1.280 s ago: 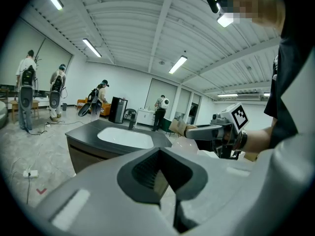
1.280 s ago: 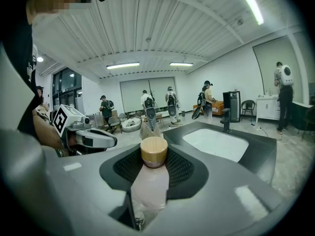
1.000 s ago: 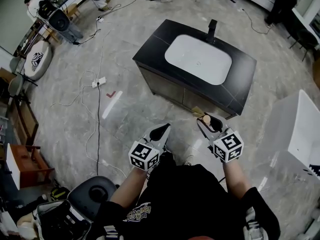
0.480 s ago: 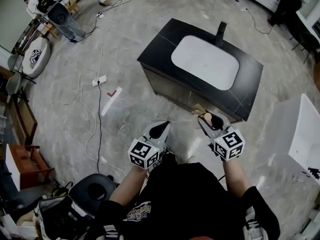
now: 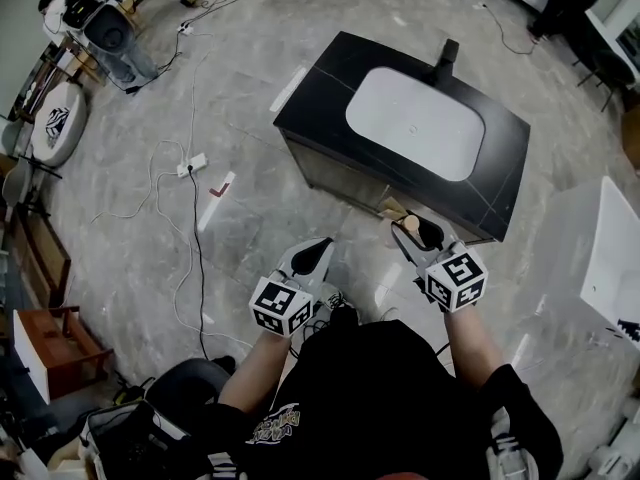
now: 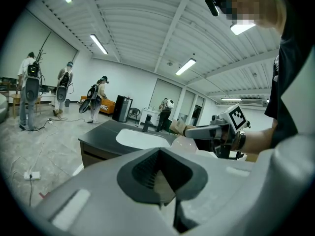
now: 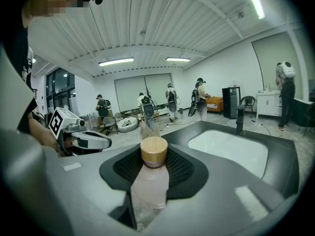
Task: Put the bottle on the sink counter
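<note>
A clear bottle [image 7: 150,181] with a round wooden cap [image 7: 154,150] sits between the jaws of my right gripper [image 7: 151,178], which is shut on it; the cap [image 5: 410,224] also peeks out ahead of the right gripper [image 5: 425,236] in the head view. The black sink counter [image 5: 320,88] with its white basin [image 5: 420,123] and black tap [image 5: 447,55] stands on the floor just beyond the grippers. My left gripper [image 5: 312,258] is level with the right one, shut and holding nothing. The left gripper [image 6: 165,191] shows its jaws closed together.
Cables and a white power strip [image 5: 193,164] lie across the grey floor to the left. A white tub [image 5: 610,258] stands at the right edge. A dark stool [image 5: 190,388] and a wooden chair [image 5: 55,343] are near at the lower left. People with gear stand in the far background [image 6: 64,85].
The view has moved closer to the sink counter, and both grippers have shifted slightly forward with it. The bottle stays in the right gripper.
</note>
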`<action>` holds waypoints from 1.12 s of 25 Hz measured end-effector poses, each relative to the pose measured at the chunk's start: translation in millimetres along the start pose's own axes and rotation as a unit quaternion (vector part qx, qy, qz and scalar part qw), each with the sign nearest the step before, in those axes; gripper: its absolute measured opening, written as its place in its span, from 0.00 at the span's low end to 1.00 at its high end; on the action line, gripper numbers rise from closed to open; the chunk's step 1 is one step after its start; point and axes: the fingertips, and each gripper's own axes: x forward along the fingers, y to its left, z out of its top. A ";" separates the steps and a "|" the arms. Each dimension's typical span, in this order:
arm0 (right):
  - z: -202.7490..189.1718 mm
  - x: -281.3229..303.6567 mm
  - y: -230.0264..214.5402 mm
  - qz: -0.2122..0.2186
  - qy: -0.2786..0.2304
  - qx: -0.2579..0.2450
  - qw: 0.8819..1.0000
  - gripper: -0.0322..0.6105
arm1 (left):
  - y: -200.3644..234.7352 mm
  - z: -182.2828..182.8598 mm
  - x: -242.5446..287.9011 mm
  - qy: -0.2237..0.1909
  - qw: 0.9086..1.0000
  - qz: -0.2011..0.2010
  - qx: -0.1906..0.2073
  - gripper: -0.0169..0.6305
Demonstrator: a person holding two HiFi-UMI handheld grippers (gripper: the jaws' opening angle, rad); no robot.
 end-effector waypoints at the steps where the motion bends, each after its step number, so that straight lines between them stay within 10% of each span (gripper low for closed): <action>1: 1.4 4.6 1.3 -0.002 0.000 0.001 1.000 0.31 | 4.3 0.6 -0.7 0.001 1.000 -0.002 0.000 0.03; 28: 39.1 71.2 -19.9 0.017 0.006 -0.017 1.000 0.31 | 59.1 30.6 19.3 -0.009 1.000 0.009 -0.002 0.03</action>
